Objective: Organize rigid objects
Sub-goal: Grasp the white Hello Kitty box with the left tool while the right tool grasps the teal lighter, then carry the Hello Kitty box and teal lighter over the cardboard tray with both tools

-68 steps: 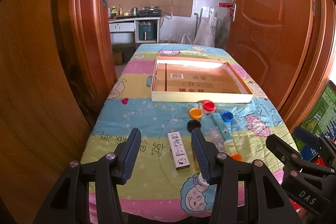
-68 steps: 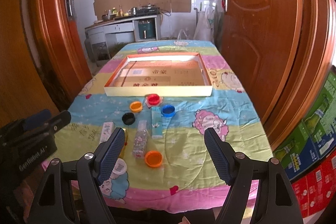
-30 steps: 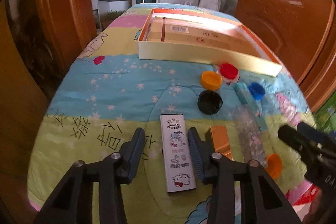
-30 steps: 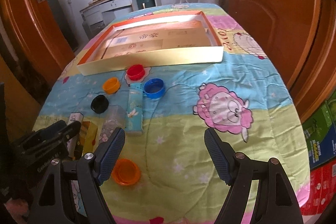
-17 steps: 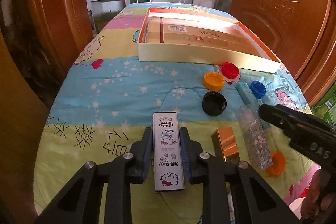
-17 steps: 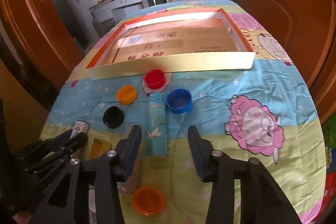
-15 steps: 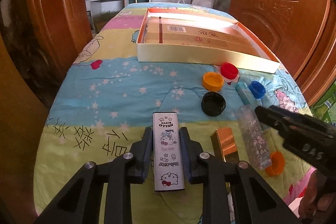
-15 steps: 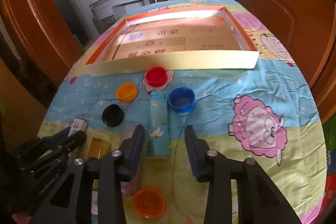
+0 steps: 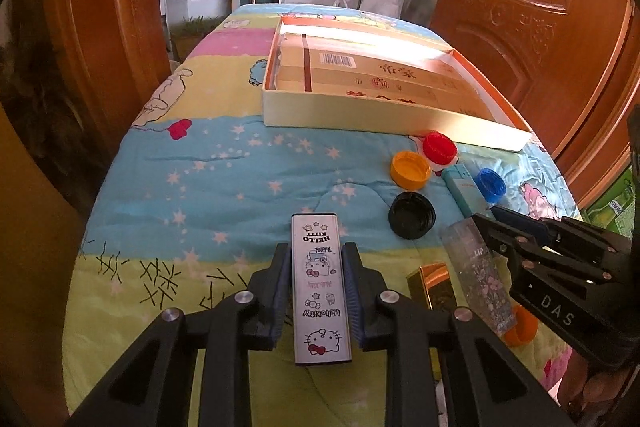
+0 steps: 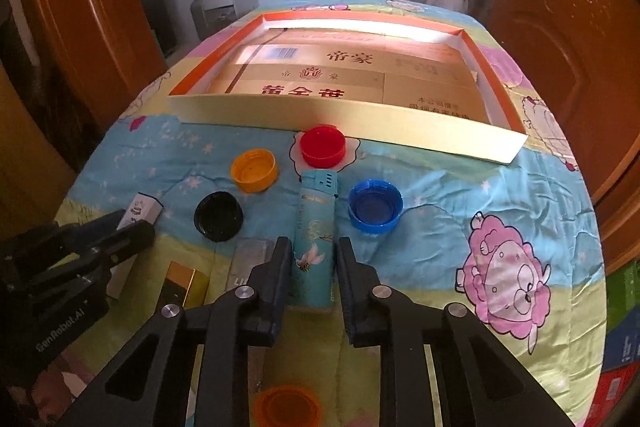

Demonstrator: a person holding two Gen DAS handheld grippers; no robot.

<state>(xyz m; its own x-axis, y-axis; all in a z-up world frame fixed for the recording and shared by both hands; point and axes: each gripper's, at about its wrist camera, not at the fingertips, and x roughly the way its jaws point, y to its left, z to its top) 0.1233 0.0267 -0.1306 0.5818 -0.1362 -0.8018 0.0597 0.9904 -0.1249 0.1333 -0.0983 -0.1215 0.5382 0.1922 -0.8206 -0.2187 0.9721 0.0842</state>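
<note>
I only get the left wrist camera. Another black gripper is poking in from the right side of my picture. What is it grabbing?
Observer: The right gripper is shut on the teal lighter, one pad on each long side.
Child: I see just a bit of orange behind the sparkly tube. Is it a whole cap?
Observer: Yes, a whole round orange cap lies on the cloth, nearer the person than the lighter.
Child: Which way up is the blue cap?
Observer: The blue cap lies hollow side up, just right of the lighter.
</note>
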